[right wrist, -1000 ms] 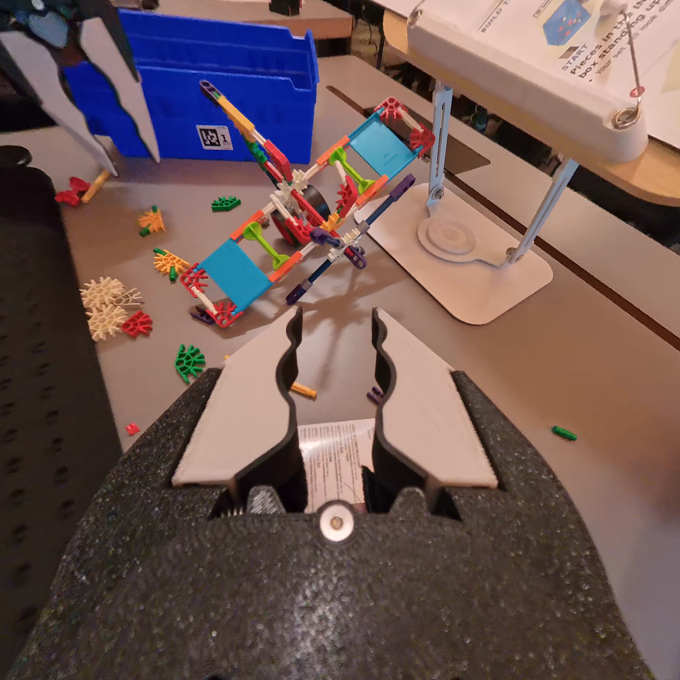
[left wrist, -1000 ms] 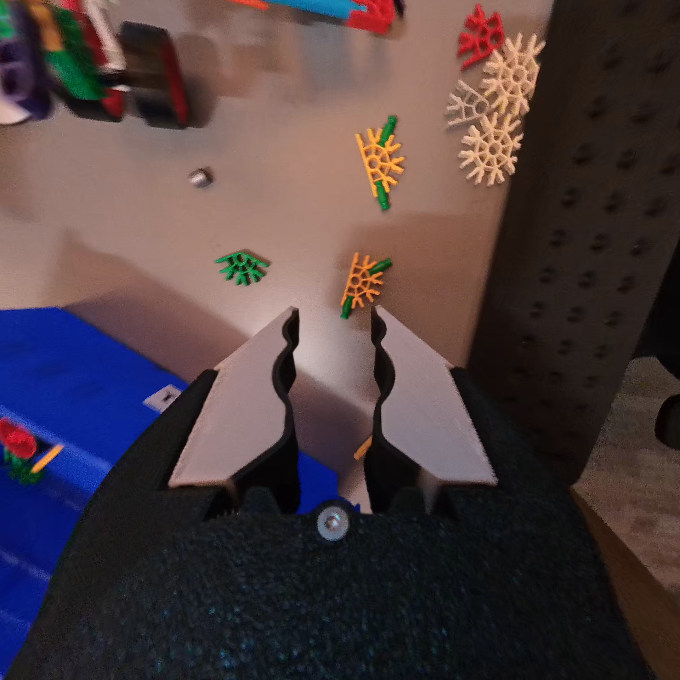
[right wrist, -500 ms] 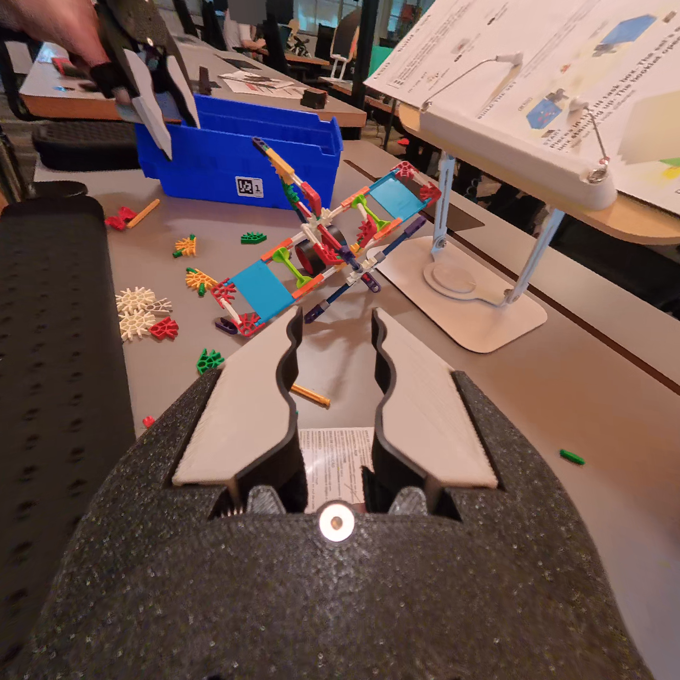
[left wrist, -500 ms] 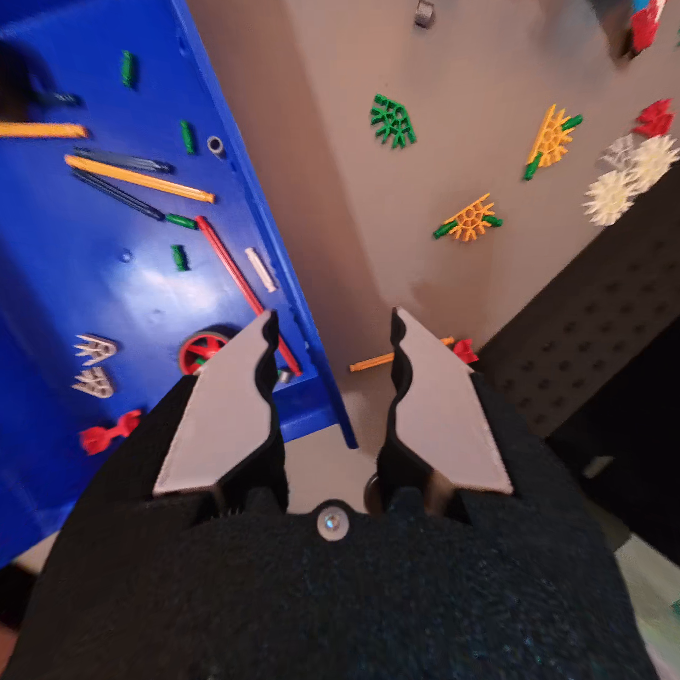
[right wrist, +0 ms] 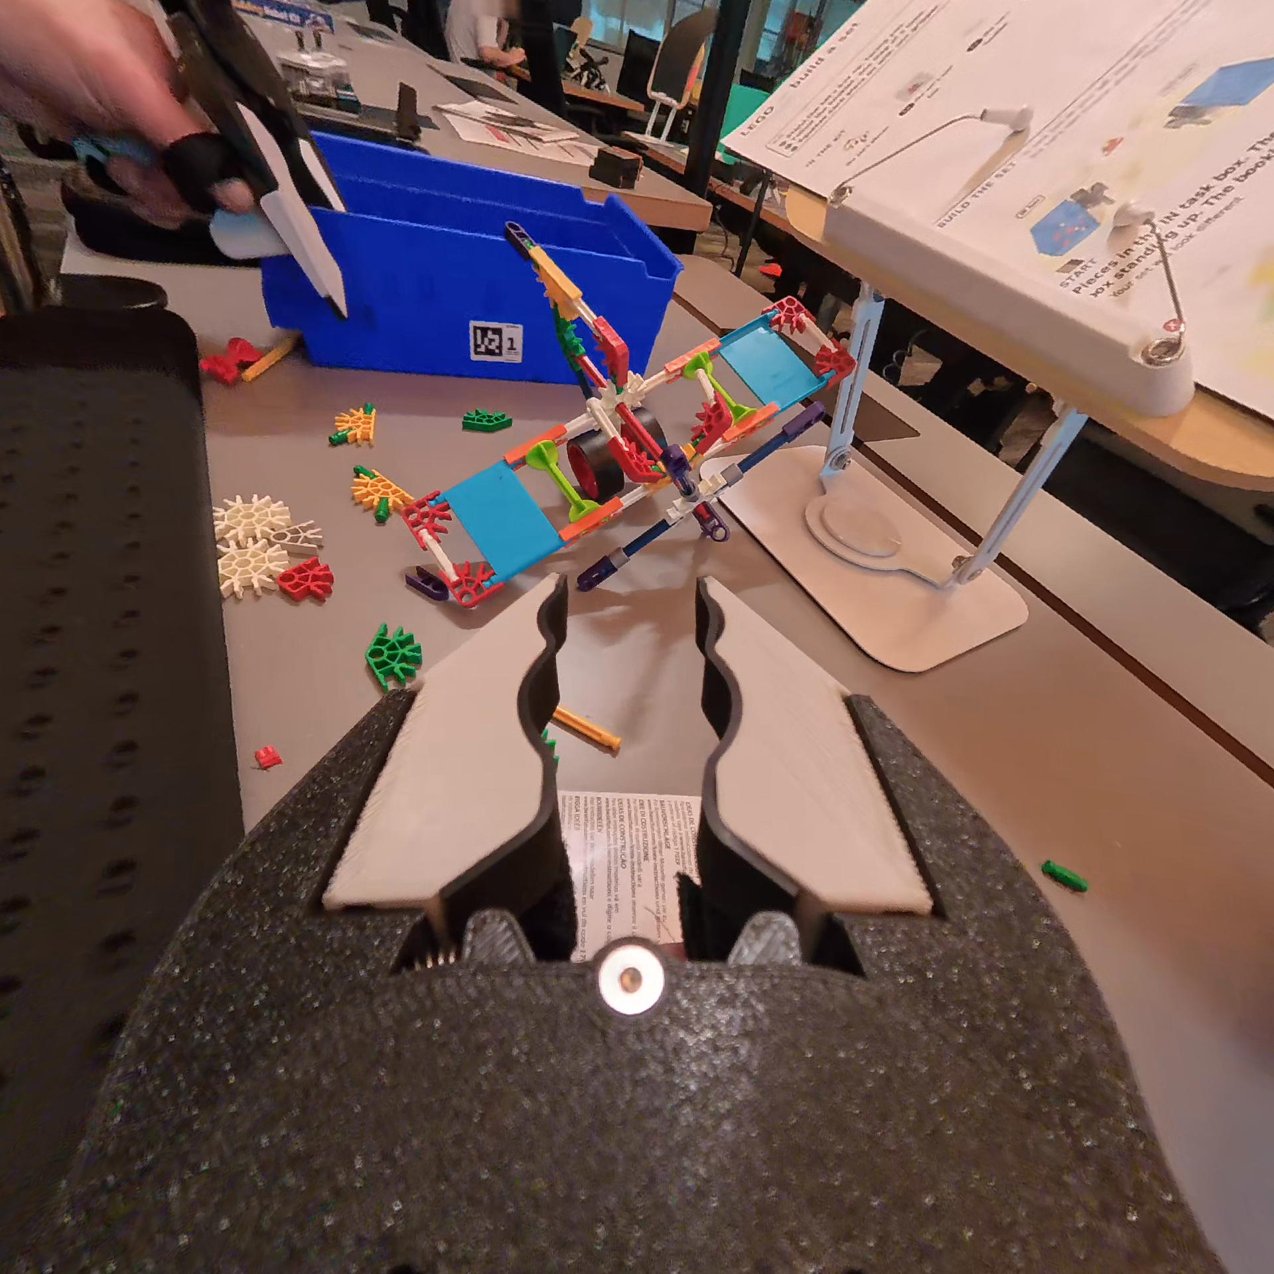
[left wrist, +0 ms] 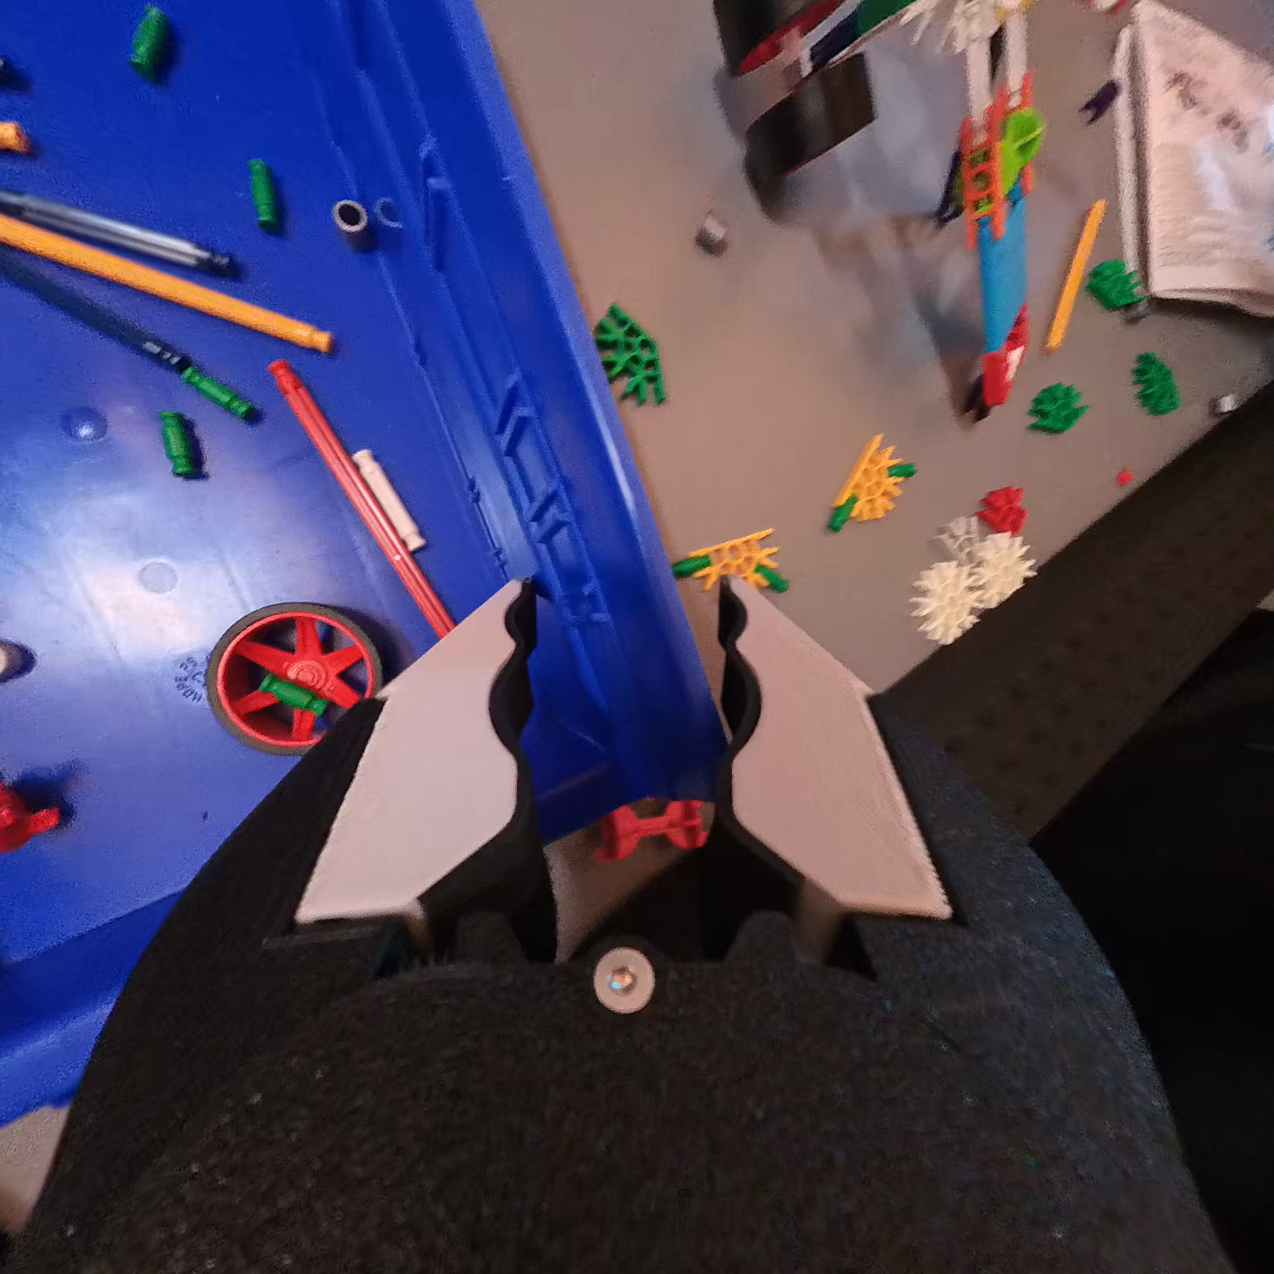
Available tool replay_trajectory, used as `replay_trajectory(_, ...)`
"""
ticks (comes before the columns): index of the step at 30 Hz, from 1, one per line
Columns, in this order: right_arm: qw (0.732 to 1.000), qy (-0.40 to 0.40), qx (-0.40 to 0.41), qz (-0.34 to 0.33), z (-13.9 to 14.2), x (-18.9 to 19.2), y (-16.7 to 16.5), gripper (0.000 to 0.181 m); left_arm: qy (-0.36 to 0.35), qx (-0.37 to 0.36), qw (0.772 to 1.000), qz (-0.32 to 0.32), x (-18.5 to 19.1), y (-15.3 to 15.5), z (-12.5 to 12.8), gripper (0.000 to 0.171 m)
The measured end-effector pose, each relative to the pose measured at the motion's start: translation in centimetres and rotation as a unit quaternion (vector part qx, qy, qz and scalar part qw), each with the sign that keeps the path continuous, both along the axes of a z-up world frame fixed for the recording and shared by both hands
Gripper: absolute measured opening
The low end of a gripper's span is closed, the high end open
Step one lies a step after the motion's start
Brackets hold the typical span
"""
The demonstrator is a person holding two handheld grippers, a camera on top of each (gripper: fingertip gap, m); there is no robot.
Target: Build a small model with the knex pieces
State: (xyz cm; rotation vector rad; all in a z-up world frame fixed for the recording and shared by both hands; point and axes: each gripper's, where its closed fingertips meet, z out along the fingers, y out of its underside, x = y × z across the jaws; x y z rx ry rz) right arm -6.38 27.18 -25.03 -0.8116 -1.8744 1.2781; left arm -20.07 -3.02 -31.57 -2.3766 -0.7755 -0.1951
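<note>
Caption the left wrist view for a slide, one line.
Open left claw above the blue plastic bin's wall, a red spoked wheel inside, loose connectors on the grey table.

Warm, dim indoor light is falling from overhead, throwing glare across the blue bin [left wrist: 427, 289] floor and soft shadows under the toy model [right wrist: 620, 455]. Motion blur is smearing the hand [right wrist: 83, 89], while wide-angle distortion is bending the edges.

Black foam-textured gripper [left wrist: 624, 600] bodies, pale grey jaws, one silver screw
</note>
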Motion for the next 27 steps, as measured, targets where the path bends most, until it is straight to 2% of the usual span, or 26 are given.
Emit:
replay_trajectory(2, 1.000, 0.000, 0.011, 0.002, -0.3, 0.1, -0.1, 0.037, -0.004, 0.026, 1.000, -0.011, 0.9, 1.5, 0.3, 0.065)
replay_trajectory(5, 1.000, -0.001, 0.021, 0.004, -0.5, 0.1, -0.3, 0.037, -0.034, 0.077, 0.996, -0.029, 2.2, 3.5, 1.1, 0.075)
replay_trajectory(8, 1.000, -0.001, 0.026, 0.004, -0.7, 0.2, -0.4, 0.037, -0.034, 0.113, 0.992, -0.046, 2.9, 4.0, 2.5, 0.057)
replay_trajectory(10, 1.000, -0.001, 0.029, 0.001, -0.8, 0.2, -0.3, 0.037, -0.021, 0.129, 0.991, -0.042, 2.9, 3.6, 3.4, 0.056)
replay_trajectory(15, 1.000, -0.010, 0.029, -0.002, -1.3, 0.0, -0.2, 0.037, 0.047, 0.141, 0.989, -0.024, 1.9, 1.0, 5.8, 0.052)
replay_trajectory(19, 0.999, -0.023, 0.040, -0.001, -2.1, -0.3, -0.5, 0.037, 0.116, 0.099, 0.988, 0.003, 0.1, -2.4, 6.2, 0.050)
replay_trajectory(27, 0.999, -0.037, 0.038, -0.006, -2.9, -0.6, -0.4, 0.037, 0.193, 0.047, 0.979, 0.035, -3.7, -7.3, 8.0, 0.051)
